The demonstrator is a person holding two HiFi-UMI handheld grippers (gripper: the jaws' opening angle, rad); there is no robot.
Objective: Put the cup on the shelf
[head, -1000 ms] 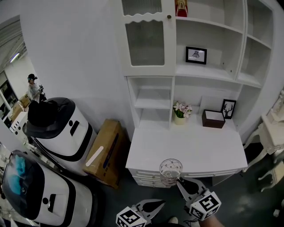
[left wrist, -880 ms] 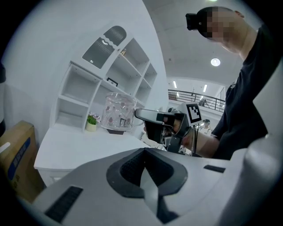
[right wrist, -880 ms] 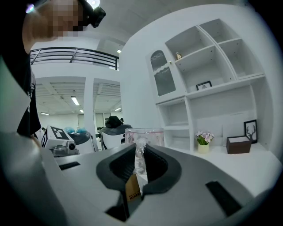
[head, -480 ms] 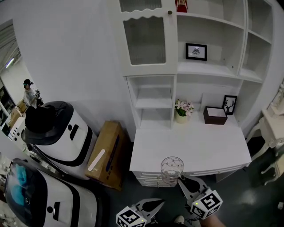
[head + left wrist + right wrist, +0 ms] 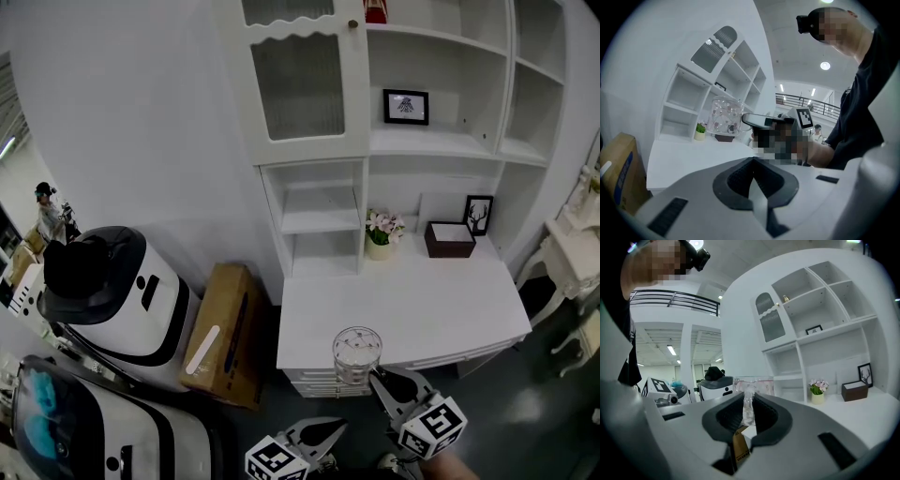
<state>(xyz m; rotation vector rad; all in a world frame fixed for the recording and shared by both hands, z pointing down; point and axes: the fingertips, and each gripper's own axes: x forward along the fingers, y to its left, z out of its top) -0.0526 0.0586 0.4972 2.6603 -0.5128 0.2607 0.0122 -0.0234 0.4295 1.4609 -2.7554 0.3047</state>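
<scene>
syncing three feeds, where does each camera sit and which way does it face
Head view: on the person's head, facing forward and steeply down at the shelf unit; left gripper, shut, and right gripper, holding the cup, show below.
Left gripper view: on the left gripper, looking along its shut jaws toward the cup; the person's torso shows at right.
Right gripper view: on the right gripper, looking along jaws clamped on the cup toward the shelf unit.
Shared: all show the cup and flower pot.

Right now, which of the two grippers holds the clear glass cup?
The right gripper, shut on the wall of the clear glass cup; the left gripper is shut on nothing.
</scene>
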